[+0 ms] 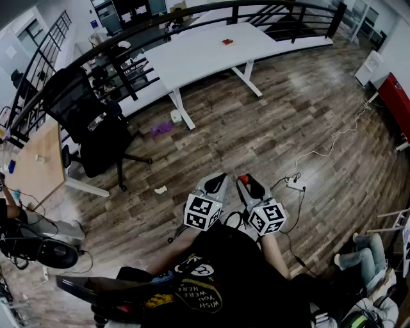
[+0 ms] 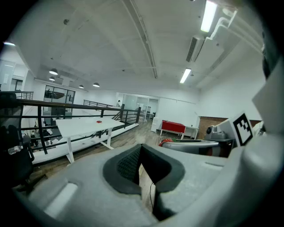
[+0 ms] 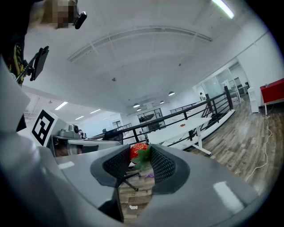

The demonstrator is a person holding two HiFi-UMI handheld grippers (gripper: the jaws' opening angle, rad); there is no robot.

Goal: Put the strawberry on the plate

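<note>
Jaws of our right gripper (image 3: 141, 154) pinch the strawberry (image 3: 138, 149) at their tips; left gripper (image 2: 141, 151) closed, empty; bench (image 1: 198, 56) well ahead.

Red strawberry (image 3: 138, 150), green leaves (image 3: 143, 156); grey left gripper (image 1: 220, 177) and right gripper (image 1: 247, 180), black-and-white marker cubes (image 1: 203, 213); white table (image 1: 205, 54).

You see a white table (image 1: 205, 54) ahead, with black railing (image 1: 192, 13) just behind it. A black office chair (image 1: 96, 128) sits left of it and a purple scrap (image 1: 161, 129) lies by its near leg. The red cabinet (image 1: 397, 102) is well right of it, and the power strip (image 1: 296, 186) is well apart from it, nearer you.
</note>
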